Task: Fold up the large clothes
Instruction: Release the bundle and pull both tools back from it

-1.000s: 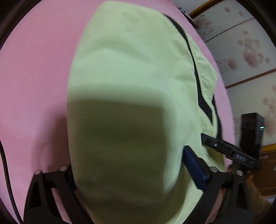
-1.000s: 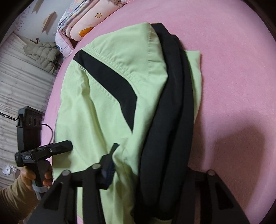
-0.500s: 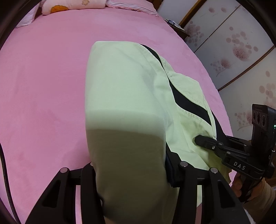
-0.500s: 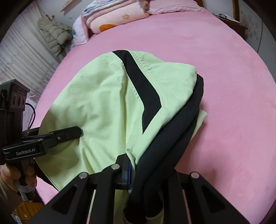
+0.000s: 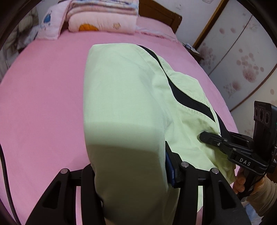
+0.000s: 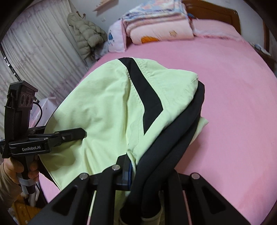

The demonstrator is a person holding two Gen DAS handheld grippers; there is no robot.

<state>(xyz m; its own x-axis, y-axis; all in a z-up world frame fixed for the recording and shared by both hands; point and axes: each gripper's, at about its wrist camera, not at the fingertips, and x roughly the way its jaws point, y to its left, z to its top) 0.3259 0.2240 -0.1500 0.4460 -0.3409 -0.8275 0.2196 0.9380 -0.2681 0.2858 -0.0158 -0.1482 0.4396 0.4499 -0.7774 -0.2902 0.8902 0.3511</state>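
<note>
A large pale green garment [image 5: 124, 97] with black stripes [image 5: 187, 98] lies on the pink bed [image 5: 41, 97], its near end lifted. My left gripper [image 5: 131, 166] is shut on the garment's near left part, cloth draped over its fingers. My right gripper [image 6: 147, 166] is shut on the near right part, clamping green cloth and the thick black band [image 6: 174, 138]. The right gripper also shows in the left wrist view [image 5: 207, 136], the left gripper in the right wrist view [image 6: 76, 133]. The garment's far end [image 6: 131, 69] rests on the bed.
Folded pink quilts and pillows [image 5: 102, 19] are stacked at the wooden headboard [image 6: 216, 10]. A padded coat [image 6: 84, 29] hangs by the curtain at left. Floral wardrobe doors [image 5: 242, 57] stand to the right. A black cable [image 5: 5, 173] runs along the left edge.
Both grippers have lifted and drawn back toward the near bed edge with the garment held. More of the bed, quilts and headboard has come into view.
</note>
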